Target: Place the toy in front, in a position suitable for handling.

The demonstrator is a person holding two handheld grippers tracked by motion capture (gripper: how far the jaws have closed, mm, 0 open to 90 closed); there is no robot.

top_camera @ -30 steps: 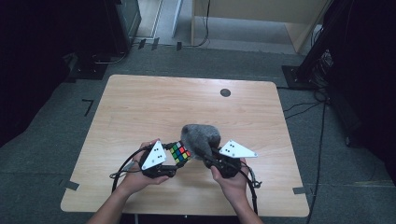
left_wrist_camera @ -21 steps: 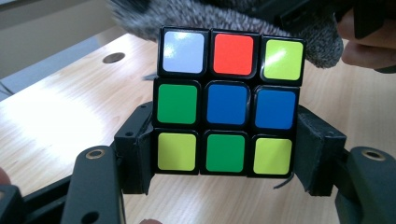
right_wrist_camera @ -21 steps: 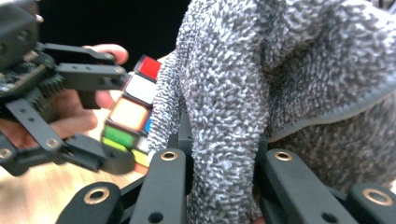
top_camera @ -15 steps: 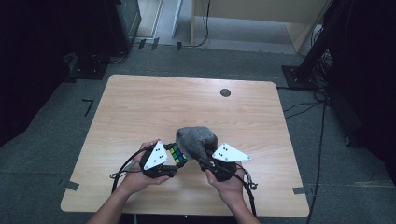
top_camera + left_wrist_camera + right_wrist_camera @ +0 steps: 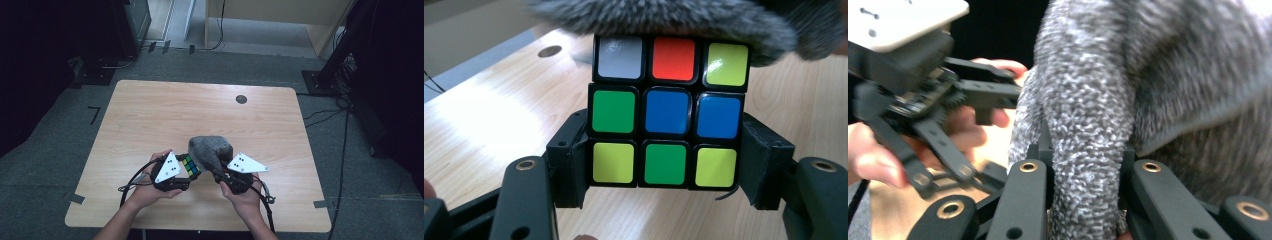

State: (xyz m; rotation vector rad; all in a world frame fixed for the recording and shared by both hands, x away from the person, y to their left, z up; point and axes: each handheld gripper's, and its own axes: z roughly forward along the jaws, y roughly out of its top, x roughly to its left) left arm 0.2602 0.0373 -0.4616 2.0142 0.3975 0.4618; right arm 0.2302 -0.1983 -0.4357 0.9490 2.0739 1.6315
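Observation:
A colourful puzzle cube (image 5: 667,116) sits between the jaws of my left gripper (image 5: 667,167), which is shut on its two sides. In the high view the cube (image 5: 190,165) shows near the table's front middle, right of the left gripper (image 5: 181,172). A grey fuzzy cloth (image 5: 211,149) lies over the cube's far side. My right gripper (image 5: 1083,175) is shut on a fold of that cloth (image 5: 1088,130). From above, the right gripper (image 5: 222,176) is just right of the cube. The cloth's furry edge (image 5: 664,20) hangs over the cube's top.
The wooden table (image 5: 150,115) has a small dark round hole (image 5: 241,99) at its far right. Cables trail from both grippers toward the front edge. Dark floor, equipment stands and cables surround the table.
The right gripper and the cloth have shifted slightly left, toward the cube. The left gripper with the cube has stayed put.

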